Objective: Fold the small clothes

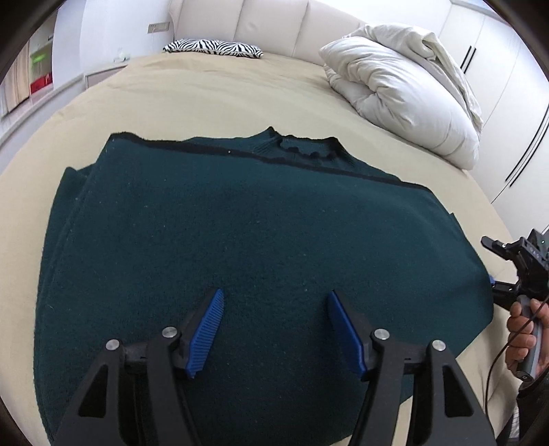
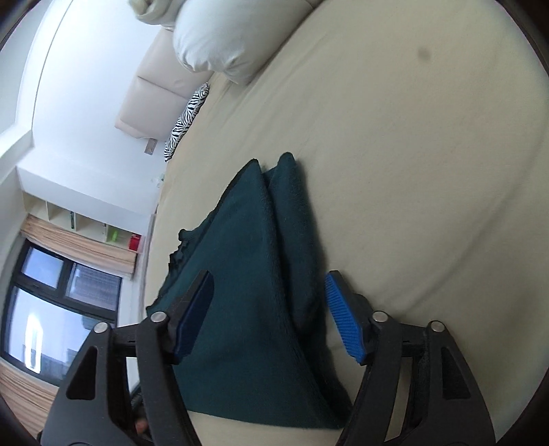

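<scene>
A dark green knit sweater point(image 1: 240, 247) lies folded on the beige bed point(image 1: 223, 96), its collar at the far edge. My left gripper point(image 1: 274, 308) is open and hovers over the sweater's near half, holding nothing. My right gripper point(image 2: 269, 291) is open, rolled on its side, with its jaws either side of the sweater's right edge point(image 2: 247, 274); the stacked layers sit between the blue pads point(image 2: 343, 326). In the left wrist view the right gripper point(image 1: 494, 284) shows at the sweater's right edge, held by a hand.
A bunched white duvet point(image 1: 405, 89) lies at the bed's far right. A zebra-print pillow point(image 1: 212, 48) sits by the padded headboard point(image 1: 267, 20). Wardrobe doors point(image 1: 507, 103) stand to the right. Shelves and a window point(image 2: 61, 291) show in the right wrist view.
</scene>
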Demonstrator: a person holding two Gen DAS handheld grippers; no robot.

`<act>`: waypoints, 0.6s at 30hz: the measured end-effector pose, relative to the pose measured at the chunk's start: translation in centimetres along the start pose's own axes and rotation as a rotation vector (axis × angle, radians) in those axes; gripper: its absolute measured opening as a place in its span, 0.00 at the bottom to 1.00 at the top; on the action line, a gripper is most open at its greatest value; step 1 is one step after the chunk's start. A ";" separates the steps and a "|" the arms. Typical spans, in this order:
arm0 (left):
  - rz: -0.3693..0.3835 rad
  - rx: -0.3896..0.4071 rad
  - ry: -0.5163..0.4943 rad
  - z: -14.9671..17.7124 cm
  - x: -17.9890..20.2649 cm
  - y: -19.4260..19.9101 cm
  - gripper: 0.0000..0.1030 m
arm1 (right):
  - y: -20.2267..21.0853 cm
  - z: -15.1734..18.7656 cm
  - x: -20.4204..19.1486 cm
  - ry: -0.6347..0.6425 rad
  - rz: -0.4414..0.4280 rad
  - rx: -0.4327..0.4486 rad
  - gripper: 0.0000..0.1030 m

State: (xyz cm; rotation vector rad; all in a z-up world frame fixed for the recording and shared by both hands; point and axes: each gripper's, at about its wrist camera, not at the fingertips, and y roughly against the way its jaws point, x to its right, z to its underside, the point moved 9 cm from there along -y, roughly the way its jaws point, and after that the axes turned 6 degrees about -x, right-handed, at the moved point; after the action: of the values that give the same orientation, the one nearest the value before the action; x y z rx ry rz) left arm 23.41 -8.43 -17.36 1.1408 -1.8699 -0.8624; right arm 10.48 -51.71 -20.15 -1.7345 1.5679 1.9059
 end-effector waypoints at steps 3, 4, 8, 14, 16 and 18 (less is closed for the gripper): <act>-0.019 -0.016 -0.030 0.1 0.2 -0.4 0.65 | -1.1 -0.3 -0.4 -0.011 -0.023 -0.022 0.58; -0.021 -0.018 -0.036 0.2 0.3 -0.5 0.65 | -1.5 -0.4 -0.5 -0.018 -0.030 -0.030 0.57; -0.011 -0.020 -0.035 0.4 0.2 -0.6 0.66 | -2.2 -0.3 -1.0 -0.051 -0.080 -0.046 0.48; 0.009 -0.031 -0.026 0.5 0.0 -0.8 0.66 | -3.7 0.3 -1.8 -0.014 -0.032 -0.085 0.40; 0.009 -0.033 -0.028 0.5 0.0 -0.9 0.66 | -4.5 0.6 -1.8 0.000 0.004 -0.109 0.38; 0.010 -0.035 -0.028 0.5 0.0 -0.9 0.66 | -4.8 0.6 -2.0 0.006 0.011 -0.109 0.38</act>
State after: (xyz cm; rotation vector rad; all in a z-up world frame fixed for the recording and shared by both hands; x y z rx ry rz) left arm 23.35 -8.73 -18.37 1.1022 -1.8746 -0.9065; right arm 13.98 -48.09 -21.52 -1.7788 1.5054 2.0289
